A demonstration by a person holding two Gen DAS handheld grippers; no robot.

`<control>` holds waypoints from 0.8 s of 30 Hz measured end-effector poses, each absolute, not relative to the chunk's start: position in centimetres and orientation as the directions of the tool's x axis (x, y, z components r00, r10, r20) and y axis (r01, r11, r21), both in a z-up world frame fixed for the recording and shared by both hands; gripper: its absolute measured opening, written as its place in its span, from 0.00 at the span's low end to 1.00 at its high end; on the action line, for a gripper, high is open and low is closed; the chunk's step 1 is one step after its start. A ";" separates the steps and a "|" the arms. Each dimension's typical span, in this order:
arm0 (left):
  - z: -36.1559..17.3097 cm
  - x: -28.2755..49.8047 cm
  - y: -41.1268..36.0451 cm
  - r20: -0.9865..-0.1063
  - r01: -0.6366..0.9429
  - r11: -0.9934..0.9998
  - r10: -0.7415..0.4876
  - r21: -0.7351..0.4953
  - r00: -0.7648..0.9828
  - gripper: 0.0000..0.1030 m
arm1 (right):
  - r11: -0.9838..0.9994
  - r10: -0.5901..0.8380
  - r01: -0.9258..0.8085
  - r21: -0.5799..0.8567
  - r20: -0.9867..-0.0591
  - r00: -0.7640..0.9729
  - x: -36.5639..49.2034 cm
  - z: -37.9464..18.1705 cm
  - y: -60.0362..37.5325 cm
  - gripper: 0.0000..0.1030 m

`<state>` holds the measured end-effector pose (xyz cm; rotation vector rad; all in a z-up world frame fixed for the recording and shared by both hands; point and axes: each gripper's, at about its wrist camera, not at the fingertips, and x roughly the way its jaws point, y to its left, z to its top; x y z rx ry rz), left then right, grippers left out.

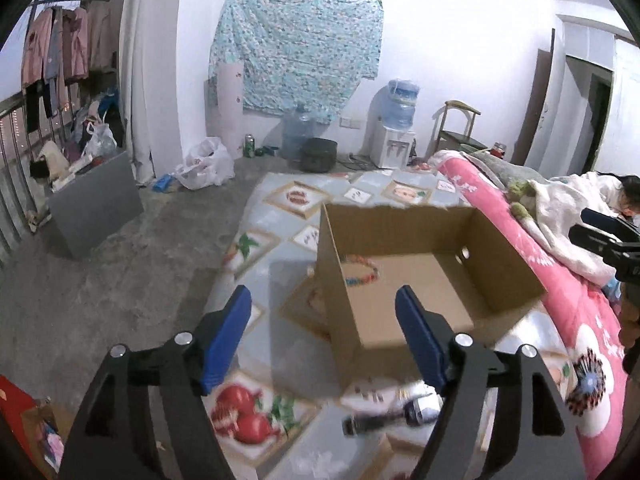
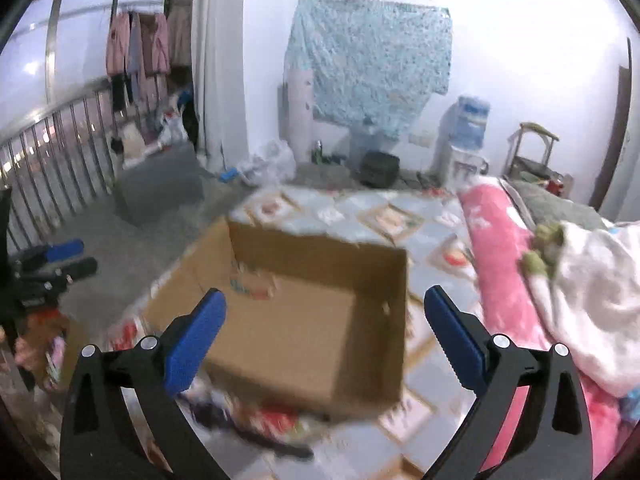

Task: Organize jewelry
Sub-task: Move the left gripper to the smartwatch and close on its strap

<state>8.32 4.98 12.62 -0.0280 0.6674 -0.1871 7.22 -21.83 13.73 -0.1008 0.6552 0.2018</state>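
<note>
Jewelry: a beaded bracelet [image 1: 362, 272] of mixed colours, looped in a ring, lies on the floor of an open cardboard box [image 1: 420, 280] at its far left corner, ahead of the left gripper [image 1: 324, 320], whose blue ridged pads stand wide apart, holding nothing. The box, plain brown and rectangular, rests on a fruit-patterned mat [image 1: 256, 248]. The right gripper [image 2: 324, 328] likewise gapes empty above the box. A pink quilt [image 1: 560, 312] borders the mat at right.

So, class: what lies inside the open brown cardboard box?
Inside the open brown cardboard box, a colourful beaded bracelet lies on the floor near one wall. The near wall hides part of the floor.
</note>
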 end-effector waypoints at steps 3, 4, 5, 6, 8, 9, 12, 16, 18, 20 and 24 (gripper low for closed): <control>10.1 6.0 4.7 -0.632 0.164 0.985 -0.161 -0.055 0.758 0.73 | 0.970 0.181 -0.241 -0.008 -0.636 0.750 5.3 11.6 -21.8 0.92; 9.2 5.5 4.6 -0.640 0.161 0.986 -0.150 -0.041 0.754 0.73 | 0.969 0.190 -0.248 -0.001 -0.638 0.746 4.7 10.8 -21.9 0.92; 8.4 5.0 4.5 -0.647 0.161 0.987 -0.141 -0.029 0.749 0.73 | 0.969 0.196 -0.247 0.011 -0.641 0.742 4.0 9.7 -21.9 0.92; 6.9 4.5 4.1 -0.666 0.158 0.987 -0.122 -0.006 0.736 0.73 | 0.970 0.200 -0.244 0.022 -0.643 0.740 3.5 8.7 -21.8 0.92; 4.5 4.2 3.9 -0.698 0.161 0.987 -0.116 -0.001 0.707 0.73 | 0.968 0.213 -0.247 0.037 -0.642 0.737 2.6 7.2 -21.4 0.92; 3.6 4.2 3.8 -0.711 0.167 0.986 -0.125 -0.011 0.692 0.73 | 0.967 0.222 -0.250 0.049 -0.642 0.734 2.0 6.3 -20.9 0.92; 0.6 3.9 3.4 -0.753 0.197 0.977 -0.190 -0.081 0.630 0.72 | 0.955 0.276 -0.277 0.104 -0.651 0.707 1.5 4.3 -19.4 0.92; -2.0 4.5 2.7 -0.785 0.238 0.955 -0.282 -0.176 0.551 0.59 | 0.927 0.364 -0.319 0.198 -0.685 0.631 3.1 1.9 -17.0 0.82; -2.9 5.2 2.8 -0.794 0.237 0.947 -0.311 -0.215 0.522 0.49 | 0.910 0.400 -0.342 0.233 -0.705 0.586 3.8 0.5 -15.7 0.72; -3.3 5.8 3.2 -0.797 0.229 0.940 -0.336 -0.252 0.501 0.43 | 0.899 0.421 -0.353 0.257 -0.727 0.543 4.6 -0.7 -14.7 0.60; -3.7 6.9 3.4 -0.796 0.214 0.928 -0.372 -0.306 0.476 0.37 | 0.895 0.427 -0.341 0.286 -0.769 0.475 5.9 -2.7 -13.7 0.38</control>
